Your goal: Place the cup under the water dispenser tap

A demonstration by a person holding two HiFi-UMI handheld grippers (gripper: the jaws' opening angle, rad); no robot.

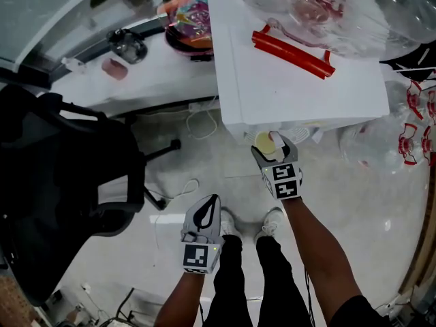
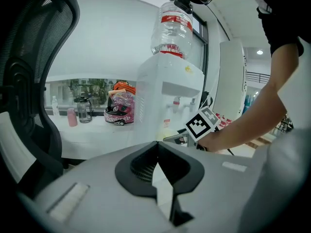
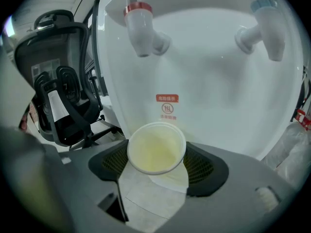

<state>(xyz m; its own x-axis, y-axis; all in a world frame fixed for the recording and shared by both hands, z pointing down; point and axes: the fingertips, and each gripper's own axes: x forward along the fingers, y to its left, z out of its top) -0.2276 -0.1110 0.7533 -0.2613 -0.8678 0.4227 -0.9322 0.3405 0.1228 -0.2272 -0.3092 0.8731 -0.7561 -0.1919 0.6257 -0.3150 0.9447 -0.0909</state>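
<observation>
Right gripper view first: the right gripper (image 3: 158,155) has its jaws spread around a white cup (image 3: 156,147), pads pressing its sides. The cup is upright, mouth open toward me, and yellowish inside. It sits close in front of the water dispenser (image 3: 209,91), below the red tap (image 3: 141,25) and a little to its right, not touching it. The blue tap (image 3: 265,25) hangs further right. A red warning label (image 3: 167,106) shows just above the cup's rim.

My left gripper (image 2: 157,144) is closed with nothing in it, held low and back from the dispenser. Its view shows the big water bottle (image 2: 171,30) on top of the unit.

Off to the left stands a black office chair (image 3: 63,101), well apart from the cup. A white counter (image 2: 92,130) behind carries a jug (image 2: 83,111) and a pink bottle (image 2: 72,116).
</observation>
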